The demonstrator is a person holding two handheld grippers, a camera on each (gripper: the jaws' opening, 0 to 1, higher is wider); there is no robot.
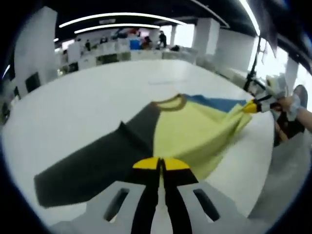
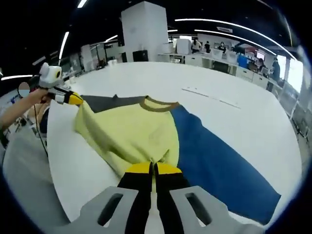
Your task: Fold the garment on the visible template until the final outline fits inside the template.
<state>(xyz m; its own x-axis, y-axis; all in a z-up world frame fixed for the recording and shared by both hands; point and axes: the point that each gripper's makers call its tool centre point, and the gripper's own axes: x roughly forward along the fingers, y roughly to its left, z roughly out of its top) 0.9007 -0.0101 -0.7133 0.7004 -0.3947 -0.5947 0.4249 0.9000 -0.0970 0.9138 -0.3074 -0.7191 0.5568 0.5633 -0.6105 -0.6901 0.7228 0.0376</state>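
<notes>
A long-sleeved garment lies spread on the white table (image 1: 73, 97), with a yellow body (image 1: 190, 131), a brown collar (image 1: 170, 101), a dark grey sleeve (image 1: 92, 168) and a blue sleeve (image 2: 219, 161). My left gripper (image 1: 160, 164) is shut on the yellow hem at one bottom corner, and it appears again in the right gripper view (image 2: 74, 99), held by a hand. My right gripper (image 2: 153, 168) is shut on the hem at the other corner, also seen as the gripper (image 1: 251, 106) at the right of the left gripper view. The hem is raised off the table between them.
Faint line marks (image 2: 209, 97) show on the table beyond the collar. The table's near edge (image 2: 58, 161) runs close to both grippers. Desks, a white pillar (image 2: 144, 29) and several people stand in the far background.
</notes>
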